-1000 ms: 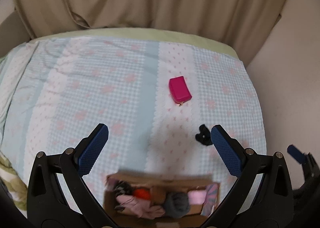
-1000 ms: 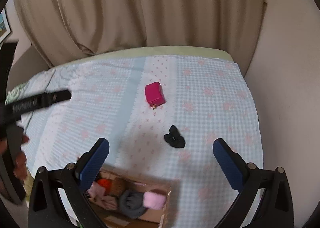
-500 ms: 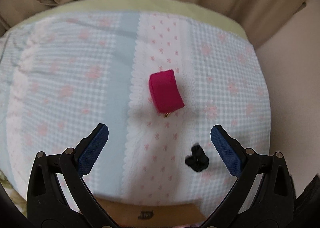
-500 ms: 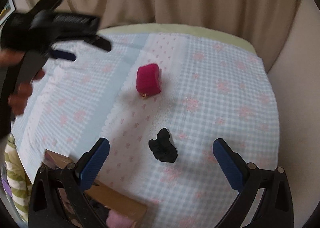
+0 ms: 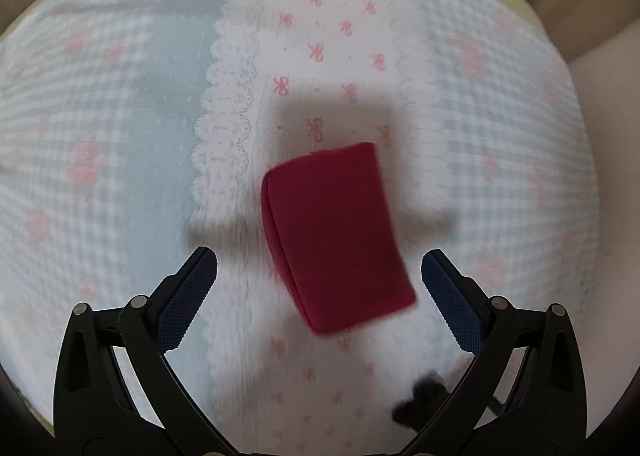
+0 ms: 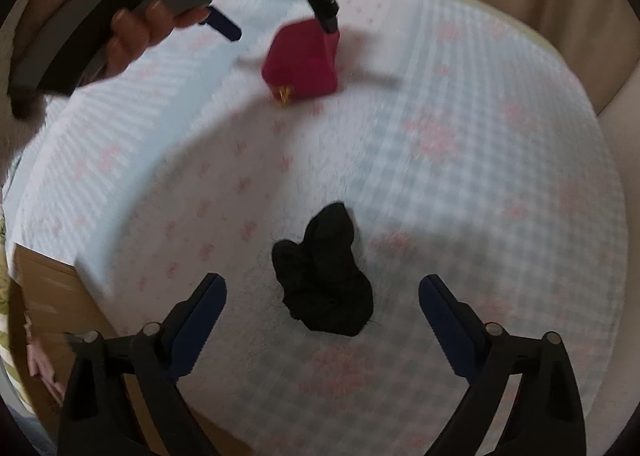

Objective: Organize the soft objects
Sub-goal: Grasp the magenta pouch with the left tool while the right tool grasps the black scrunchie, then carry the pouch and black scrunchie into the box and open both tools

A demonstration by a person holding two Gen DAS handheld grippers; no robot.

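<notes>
Left tool (image 5: 319, 280) wide open, straddling the red pouch (image 5: 334, 238) on the bed (image 5: 120, 103), no contact visible. Right tool (image 6: 322, 310) wide open, empty, around the black sock (image 6: 324, 276). No readable writing. Only right view shows the cardboard box (image 6: 44, 296).

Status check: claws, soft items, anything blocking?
Left claw open over pink pouch. Right claw open over black cloth. Neither gripped. Nothing blocking.
</notes>
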